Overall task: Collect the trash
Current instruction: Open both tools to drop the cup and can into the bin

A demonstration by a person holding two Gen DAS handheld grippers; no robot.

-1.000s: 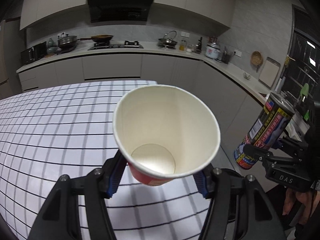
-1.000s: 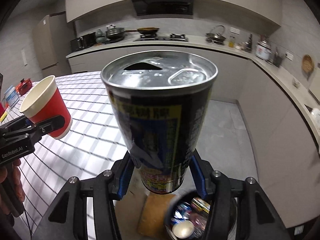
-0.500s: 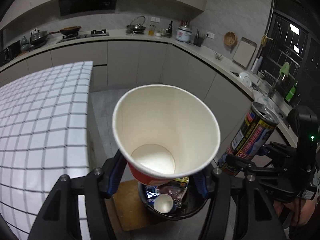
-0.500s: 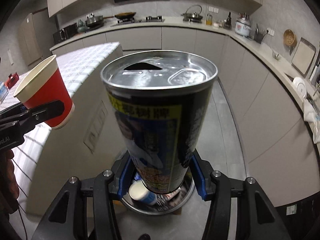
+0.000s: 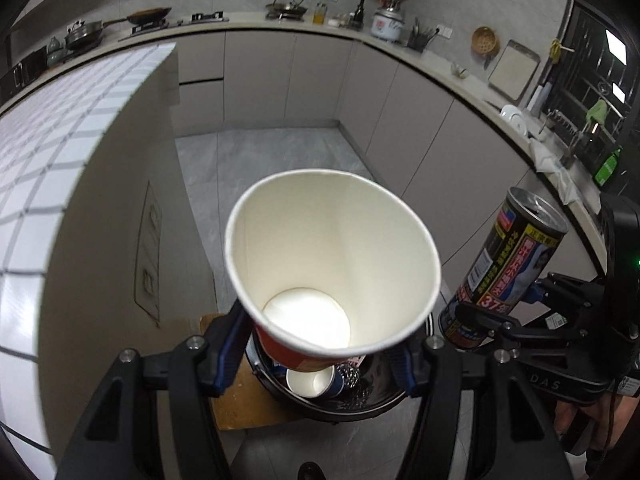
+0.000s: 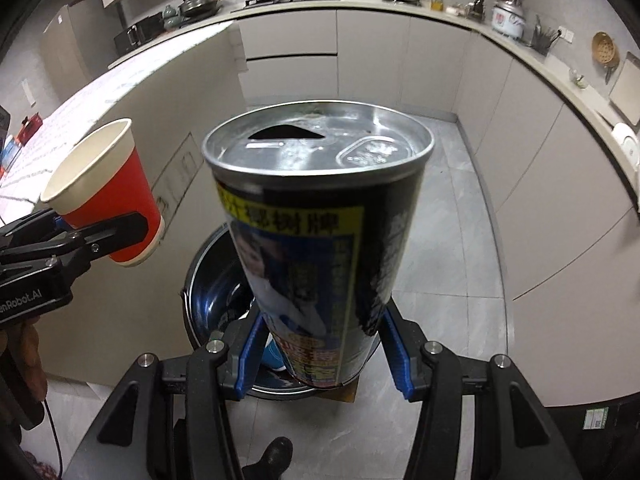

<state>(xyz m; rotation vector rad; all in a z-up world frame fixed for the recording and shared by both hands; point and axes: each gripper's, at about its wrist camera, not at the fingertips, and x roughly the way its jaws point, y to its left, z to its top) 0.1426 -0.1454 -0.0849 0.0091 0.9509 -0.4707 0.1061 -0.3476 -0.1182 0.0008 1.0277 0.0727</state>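
bench [image 5: 60,168]: white top with dark grid lines, plain beige side panel, left of the floor gap
floor [image 6: 448,216]: grey stone-look tiles, smooth
trash bin [image 6: 208,280]: round, dark glossy metal, on the floor beside a brown cardboard sheet [image 5: 240,404]; holds a white-lined paper cup and shiny wrappers
can [image 6: 320,240]: tall metal cylinder, silver lid with open pull-tab hole, black and yellow label with Chinese print and a portrait; "37" readable in red on it in left view; above the bin
paper cup [image 5: 332,264]: red outside, white inside, tapered, empty; above the bin
left hand-held gripper [image 5: 316,356]: black frame, blue pads, clamped on paper cup base; "enRobot.AI" printed on its body in right view
right hand-held gripper [image 6: 322,354]: same build, clamped on can's lower end; "DAS" on its frame in left view
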